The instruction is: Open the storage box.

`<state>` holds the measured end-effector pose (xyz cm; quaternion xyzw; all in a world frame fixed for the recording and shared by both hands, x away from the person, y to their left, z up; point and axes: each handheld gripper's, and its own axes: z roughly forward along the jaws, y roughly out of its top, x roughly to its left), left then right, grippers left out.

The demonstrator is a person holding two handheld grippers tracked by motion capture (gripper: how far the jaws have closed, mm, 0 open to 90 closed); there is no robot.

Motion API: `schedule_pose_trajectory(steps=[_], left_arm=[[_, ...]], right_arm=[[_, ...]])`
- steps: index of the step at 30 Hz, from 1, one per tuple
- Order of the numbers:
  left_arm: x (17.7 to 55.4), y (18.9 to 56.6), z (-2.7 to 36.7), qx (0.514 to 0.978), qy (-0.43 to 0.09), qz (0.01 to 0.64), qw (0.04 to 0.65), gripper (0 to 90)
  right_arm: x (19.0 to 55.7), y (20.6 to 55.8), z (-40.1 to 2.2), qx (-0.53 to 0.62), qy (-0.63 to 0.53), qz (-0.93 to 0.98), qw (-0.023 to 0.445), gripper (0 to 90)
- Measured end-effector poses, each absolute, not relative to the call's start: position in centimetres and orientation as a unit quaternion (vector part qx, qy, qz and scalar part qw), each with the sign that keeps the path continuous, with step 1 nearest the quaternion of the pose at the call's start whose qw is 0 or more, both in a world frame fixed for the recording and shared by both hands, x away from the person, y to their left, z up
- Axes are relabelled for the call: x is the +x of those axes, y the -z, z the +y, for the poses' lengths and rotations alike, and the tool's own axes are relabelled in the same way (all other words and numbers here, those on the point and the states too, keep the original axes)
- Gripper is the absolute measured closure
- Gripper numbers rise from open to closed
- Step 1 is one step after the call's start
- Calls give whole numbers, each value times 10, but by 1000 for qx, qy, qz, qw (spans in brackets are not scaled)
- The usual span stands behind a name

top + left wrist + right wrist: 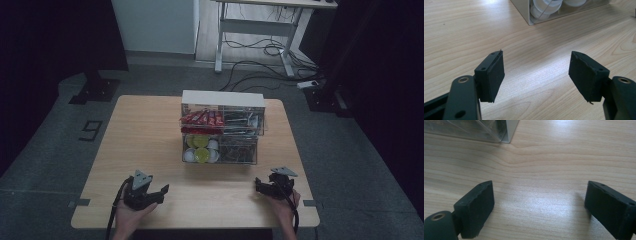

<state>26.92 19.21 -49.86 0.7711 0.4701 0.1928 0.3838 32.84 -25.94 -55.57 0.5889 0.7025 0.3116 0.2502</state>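
A clear organizer [222, 131] stands mid-table [145, 145], holding red packets [201, 118] above and white and green cups [200, 149] below. The left gripper [161, 192] and right gripper [260, 184] rest near the front edge, well apart, both with jaws wide and empty. Bare wood lies between them and the organizer.

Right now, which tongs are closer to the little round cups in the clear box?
Left. The left tongs sit just below-left of the round cups; the right tongs sit farther off, below the clear box's other side.
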Motion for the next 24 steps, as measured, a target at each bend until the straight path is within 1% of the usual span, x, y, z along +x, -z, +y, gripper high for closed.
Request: schedule_pose_trajectory(steps=[1,3,11,12,17,24], left_arm=[[269,499,192,771,-193,470,384,290],[270,499,194,770,-192,472,384,290],[268,498,192,775,-187,465,386,289],[269,498,192,775,-186,465,385,288],[269,498,192,776,-185,466,383,287],[268,498,188,776,-185,465,383,281]], right_arm=[[328,556,-259,589,-312,702,250,97],[327,555,-261,589,-314,700,253,138],[327,555,-264,586,-318,701,255,184],[326,555,-264,582,-322,701,256,241],[325,555,-265,577,-327,703,256,279],[321,554,-268,575,-337,701,255,372]])
